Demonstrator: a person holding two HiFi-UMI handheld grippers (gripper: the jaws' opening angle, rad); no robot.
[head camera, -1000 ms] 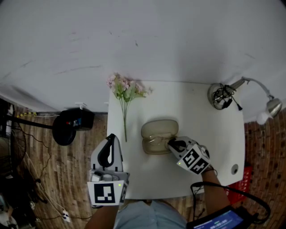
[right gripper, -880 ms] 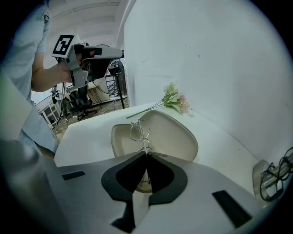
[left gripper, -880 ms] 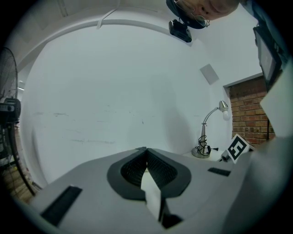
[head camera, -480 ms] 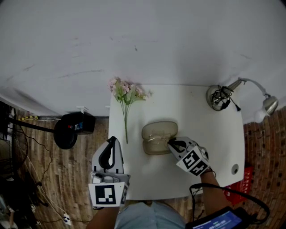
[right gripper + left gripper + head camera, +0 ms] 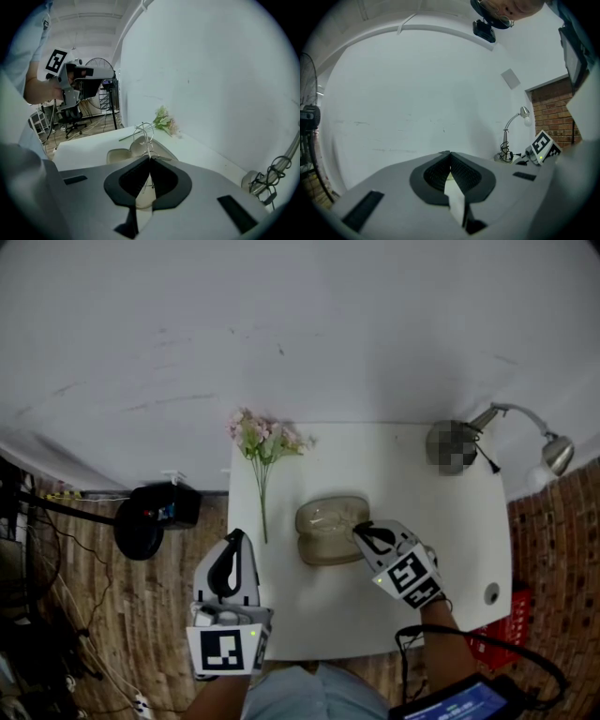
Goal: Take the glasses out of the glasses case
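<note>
The beige glasses case (image 5: 328, 529) lies open in the middle of the white table (image 5: 431, 521). My right gripper (image 5: 361, 532) hovers at the case's right edge, shut on the thin wire-framed glasses (image 5: 144, 133). In the right gripper view the glasses stick up from the closed right gripper (image 5: 150, 158), lifted above the open case (image 5: 123, 154). My left gripper (image 5: 234, 538) is held off the table's front left edge, shut with nothing in it. The left gripper view shows the left gripper (image 5: 449, 153) closed, pointing at the white wall.
A sprig of pink flowers (image 5: 262, 439) lies at the table's back left. A desk lamp (image 5: 548, 454) with coiled cable stands at the back right corner. A fan and dark gear (image 5: 150, 512) sit on the wood floor to the left.
My right gripper has risen a little at the case's right edge, bringing the glasses up with it. The left gripper has stayed in place.
</note>
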